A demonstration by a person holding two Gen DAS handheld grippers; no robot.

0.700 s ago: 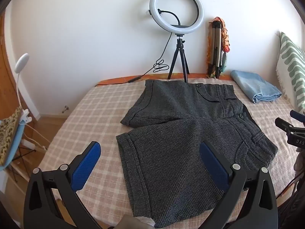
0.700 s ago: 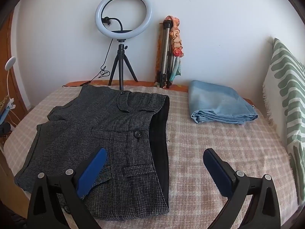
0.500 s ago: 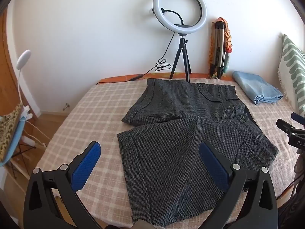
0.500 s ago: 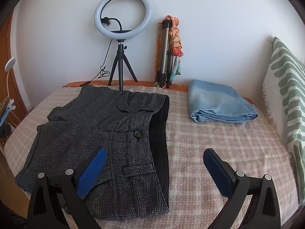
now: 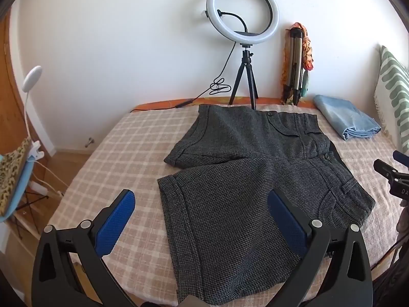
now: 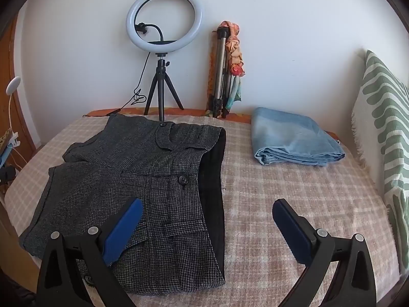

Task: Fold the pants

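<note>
Dark grey checked shorts (image 5: 245,179) lie spread flat on the plaid bed cover (image 5: 122,158), waistband to the right, both legs pointing left. My left gripper (image 5: 202,220) is open and empty, hovering above the near leg's hem. My right gripper (image 6: 207,227) is open and empty, hovering above the near waistband corner of the shorts (image 6: 153,192). The right gripper's tip also shows in the left wrist view (image 5: 391,174) at the right edge.
A folded light blue garment (image 6: 294,138) lies at the back right of the bed. A ring light on a tripod (image 5: 242,15) and a folded tripod (image 5: 296,64) stand against the wall. A green patterned cushion (image 6: 386,128) lines the right side. The bed's left edge drops to the floor.
The left gripper has drifted slightly left and back; the shorts appear a little further right in its view. The right gripper has barely moved. The shorts lie unchanged.
</note>
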